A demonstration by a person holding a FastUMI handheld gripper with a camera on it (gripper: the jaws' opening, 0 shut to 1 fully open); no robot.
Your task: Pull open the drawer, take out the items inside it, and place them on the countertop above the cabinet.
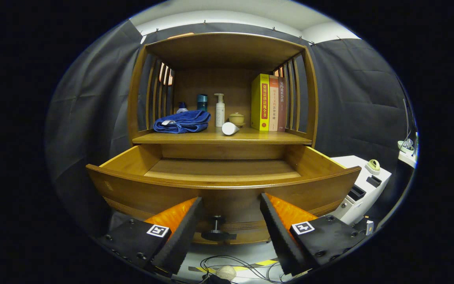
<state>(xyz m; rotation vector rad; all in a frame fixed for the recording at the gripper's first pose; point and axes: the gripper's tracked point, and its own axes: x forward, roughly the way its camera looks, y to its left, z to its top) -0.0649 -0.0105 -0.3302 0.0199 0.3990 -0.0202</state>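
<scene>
Backdrop: dark cloth walls (89,102) close the booth around your wooden cabinet (136,98), and a pale ceiling shows above it.
Surface: the countertop (211,137) sits above the drawer, under an upper shelf board, with slatted sides left and right.
Left on the surface: a folded blue towel (182,121) lies near the front edge; behind it you see a small blue-capped bottle (181,107) and a teal cup (202,101).
Middle of the surface: a white pump bottle (220,109) stands upright; just in front of it a white tube (229,128) lies on its side; a small lidded jar (236,118) sits beside it.
Right on the surface: three books (268,102) stand upright against the right slats, the yellow one nearest the middle.
Drawer: your drawer (223,182) is pulled out towards you; its bare wooden floor is what you see inside, and the part behind the front panel is hidden.
Knob: the dark drawer knob (216,223) sticks out of the front panel, low between your fingers.
Gripper (231,205): your jaws are spread wide, one to each side of the knob, touching nothing and holding nothing.
Floor: cables (231,263) trail below the fingers.
Far right: a white machine (363,185) stands beside the cabinet.
</scene>
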